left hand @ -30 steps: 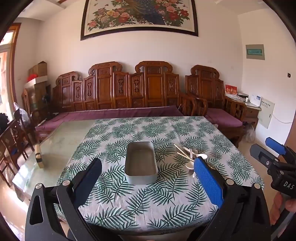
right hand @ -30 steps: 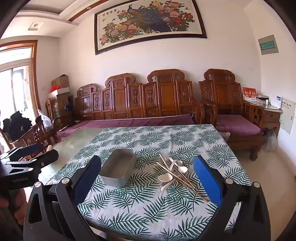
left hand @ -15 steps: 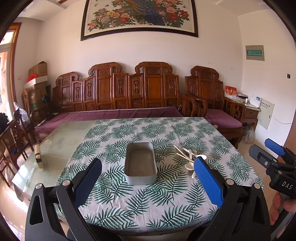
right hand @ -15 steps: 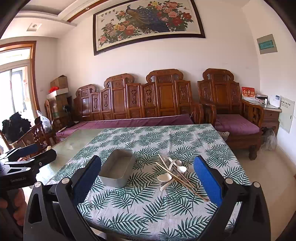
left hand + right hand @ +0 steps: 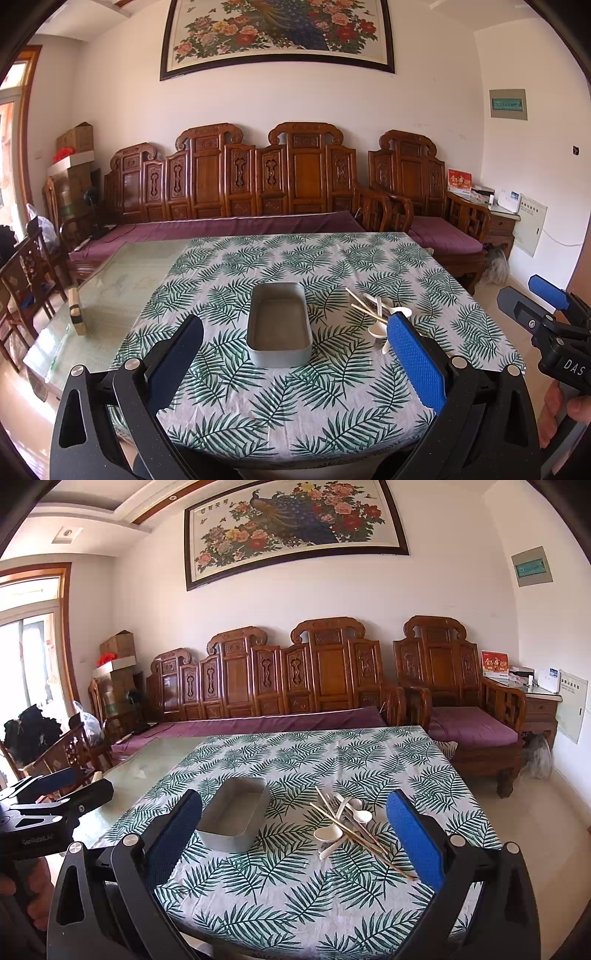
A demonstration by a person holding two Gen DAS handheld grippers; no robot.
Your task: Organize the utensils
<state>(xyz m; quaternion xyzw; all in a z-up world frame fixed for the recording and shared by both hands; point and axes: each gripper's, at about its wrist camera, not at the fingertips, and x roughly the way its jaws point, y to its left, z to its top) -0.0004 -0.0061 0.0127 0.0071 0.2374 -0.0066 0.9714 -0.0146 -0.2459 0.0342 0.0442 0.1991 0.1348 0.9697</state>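
An empty grey metal tin [image 5: 279, 324] stands in the middle of the leaf-print tablecloth [image 5: 295, 413]; it also shows in the right wrist view [image 5: 236, 819]. To its right lies a heap of white spoons [image 5: 332, 832] and wooden chopsticks [image 5: 364, 836], also seen in the left wrist view [image 5: 376, 314]. My left gripper [image 5: 295, 365] is open and empty, held near the table's front edge in line with the tin. My right gripper [image 5: 295, 845] is open and empty, held before the gap between tin and utensils. Each gripper shows at the edge of the other's view.
The cloth covers the right part of a glass-topped table [image 5: 110, 284]. A small wooden block [image 5: 75, 310] stands on the bare glass at the left. A carved wooden bench with purple cushions [image 5: 236, 225] runs behind the table. Wooden chairs [image 5: 26, 273] stand at the left.
Both grippers have drifted only slightly; the view of the table is almost the same. Nothing on the table has moved.
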